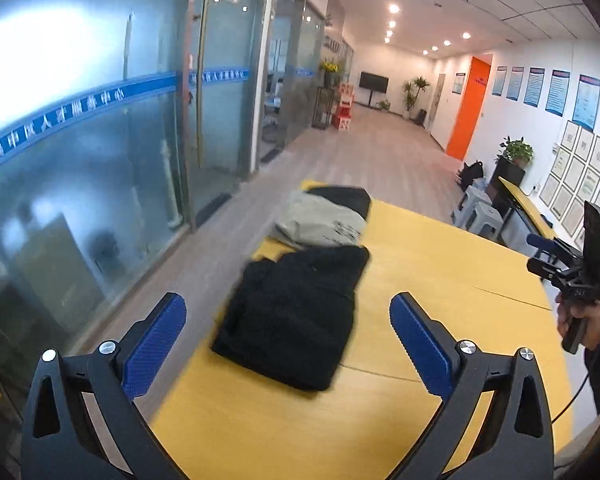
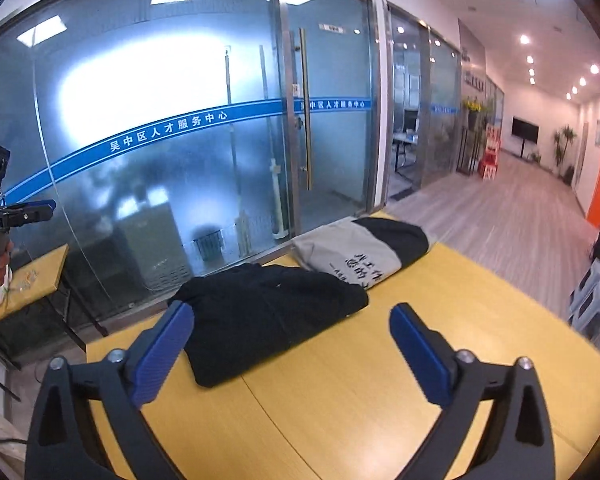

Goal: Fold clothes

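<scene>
Left gripper: we hold it above the yellow table, blue fingers spread wide, gripping nothing.
Right gripper: likewise raised, gaping and empty.
Black garment: lies folded into a compact block near the table's edge.
Grey-and-black garment: folded just behind it, edges touching, apparently stacked aside.

A frosted glass wall with a blue stripe flanks the corridor; an orange panel, potted plants and what may be grey stools stand beyond.
</scene>
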Demonstrator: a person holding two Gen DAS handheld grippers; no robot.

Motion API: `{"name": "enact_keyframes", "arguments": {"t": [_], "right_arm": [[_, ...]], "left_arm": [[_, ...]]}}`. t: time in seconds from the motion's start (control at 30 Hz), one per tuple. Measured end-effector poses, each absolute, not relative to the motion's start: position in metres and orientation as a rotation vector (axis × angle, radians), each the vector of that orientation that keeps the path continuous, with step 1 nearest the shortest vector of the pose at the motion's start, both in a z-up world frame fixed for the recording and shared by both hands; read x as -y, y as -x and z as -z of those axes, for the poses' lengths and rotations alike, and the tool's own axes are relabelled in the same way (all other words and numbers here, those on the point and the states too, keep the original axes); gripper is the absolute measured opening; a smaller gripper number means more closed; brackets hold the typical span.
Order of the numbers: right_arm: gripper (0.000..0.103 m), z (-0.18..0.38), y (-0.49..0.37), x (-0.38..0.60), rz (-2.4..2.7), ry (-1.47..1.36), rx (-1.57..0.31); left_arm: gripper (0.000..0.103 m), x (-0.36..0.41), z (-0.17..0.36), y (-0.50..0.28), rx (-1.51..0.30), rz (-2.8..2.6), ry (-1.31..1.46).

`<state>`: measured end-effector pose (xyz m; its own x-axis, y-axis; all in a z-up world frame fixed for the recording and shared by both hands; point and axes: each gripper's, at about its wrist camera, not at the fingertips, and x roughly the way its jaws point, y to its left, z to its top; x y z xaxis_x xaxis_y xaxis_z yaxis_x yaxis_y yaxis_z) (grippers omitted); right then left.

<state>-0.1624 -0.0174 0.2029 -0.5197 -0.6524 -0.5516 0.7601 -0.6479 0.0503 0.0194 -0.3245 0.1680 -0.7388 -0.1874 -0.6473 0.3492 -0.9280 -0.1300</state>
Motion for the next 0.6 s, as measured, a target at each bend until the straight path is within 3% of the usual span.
{"name": "enact_keyframes", "arguments": {"t": [0.17, 0.27, 0.43, 0.6], "right_arm": [[0.103, -0.151, 0.143, 0.035, 2.165, -0.826, -0.195], [0.103, -0.108, 0.139, 0.072, 2.188, -0.920, -0.183], [0.102, -0.039, 0.155, 0.128, 2.231, -1.055, -0.304], [0.102, -0.021, 0.168, 0.148, 2.282, -1.055, -0.400]], "left_arm": [[0.103, 0.281, -0.154, -0.014, -0.377, 2.528, -0.950], [0.103, 0.264, -0.109, 0.010, -0.378, 2.378, -0.965], [0.103, 0.262, -0.055, 0.044, -0.350, 2.169, -1.113], [0.103, 0.271, -0.043, 0.059, -0.325, 2.165, -1.099]]}}
